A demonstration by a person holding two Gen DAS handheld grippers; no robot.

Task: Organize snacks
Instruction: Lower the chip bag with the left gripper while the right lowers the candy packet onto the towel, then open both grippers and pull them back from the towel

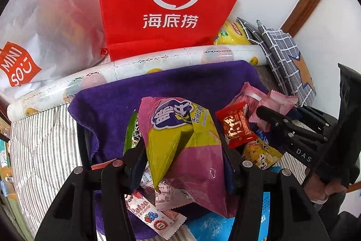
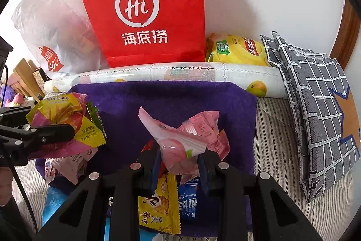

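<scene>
Jaws of the left gripper (image 1: 182, 150) clamped a pink-and-yellow snack bag (image 1: 180, 141), lifted over the purple towel (image 1: 180, 80). Those of the right gripper (image 2: 180, 164) pinched a pink peach-candy packet (image 2: 178, 148) above the same towel, where a red candy wrapper (image 1: 235, 127), a yellow snack packet (image 2: 160, 207) and a blue cookie packet (image 2: 188, 200) lay. Behind stood a red Haidilao bag (image 2: 144, 8).

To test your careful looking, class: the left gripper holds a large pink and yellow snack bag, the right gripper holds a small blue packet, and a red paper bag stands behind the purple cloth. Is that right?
Not quite. The small packet in the right gripper is pink, not blue, as the right wrist view shows. The left gripper does hold the large pink and yellow snack bag, and the red paper bag stands behind the purple cloth.
</scene>
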